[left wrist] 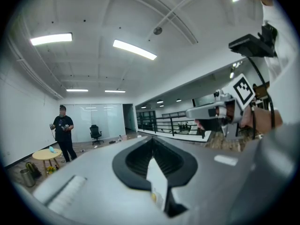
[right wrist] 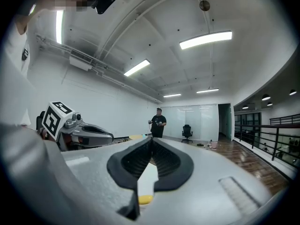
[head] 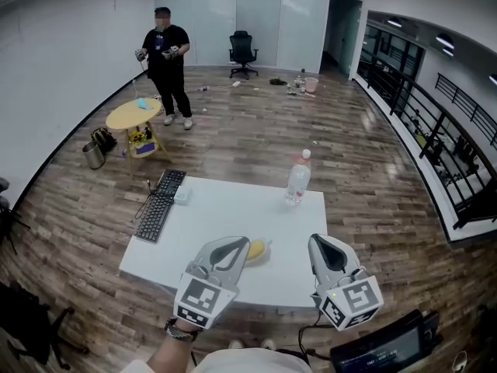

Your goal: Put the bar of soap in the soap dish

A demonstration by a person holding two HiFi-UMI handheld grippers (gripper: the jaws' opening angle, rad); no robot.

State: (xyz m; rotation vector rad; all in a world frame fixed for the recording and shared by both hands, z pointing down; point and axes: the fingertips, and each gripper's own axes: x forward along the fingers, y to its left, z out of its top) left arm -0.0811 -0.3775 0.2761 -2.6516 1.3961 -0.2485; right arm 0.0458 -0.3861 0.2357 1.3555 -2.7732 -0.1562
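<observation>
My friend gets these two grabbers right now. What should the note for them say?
The left gripper is shut and empty, held level over the near side of the white table.
The right gripper is shut and empty, level beside it.
The yellow bar lies just past the left gripper's tip. A pale edge beside it is too small to tell if it is the dish. A small pale thing sits by the keyboard.
Done: unclear.
Left: check; if the bar is loose, put it in the dish.

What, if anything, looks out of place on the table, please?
The keyboard lies askew at the table's left edge and seems to overhang it, with its cable trailing off the side. Nothing else stands out.
</observation>
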